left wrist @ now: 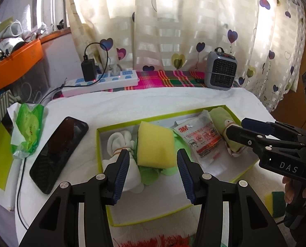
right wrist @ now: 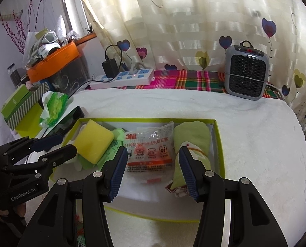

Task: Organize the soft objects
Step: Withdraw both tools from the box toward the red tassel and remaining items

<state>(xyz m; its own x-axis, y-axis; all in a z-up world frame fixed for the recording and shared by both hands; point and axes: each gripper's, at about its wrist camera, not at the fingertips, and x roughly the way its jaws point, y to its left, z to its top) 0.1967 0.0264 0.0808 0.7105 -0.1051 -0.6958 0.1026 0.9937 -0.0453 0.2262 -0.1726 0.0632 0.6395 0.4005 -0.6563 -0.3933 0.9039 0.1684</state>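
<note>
A shallow box with a lime-green rim (left wrist: 103,154) (right wrist: 217,144) lies on the white towel. It holds a white tied sock (left wrist: 120,142), a yellow sponge (left wrist: 155,144) (right wrist: 93,142) on green cloth (right wrist: 113,144), a 3M earplug packet (left wrist: 202,140) (right wrist: 148,148) and a light green sock (left wrist: 225,123) (right wrist: 192,140). My left gripper (left wrist: 153,173) is open and empty, just above the sponge. My right gripper (right wrist: 150,168) is open and empty over the packet; in the left wrist view it (left wrist: 235,127) reaches in beside the green sock.
A black phone (left wrist: 58,154) and a green tissue pack (left wrist: 27,129) lie left of the box. A power strip (left wrist: 99,82) and a grey heater (left wrist: 221,72) stand at the back by the curtain. An orange tray (left wrist: 14,61) sits far left. A yellow-green scrub sponge (left wrist: 274,203) lies right.
</note>
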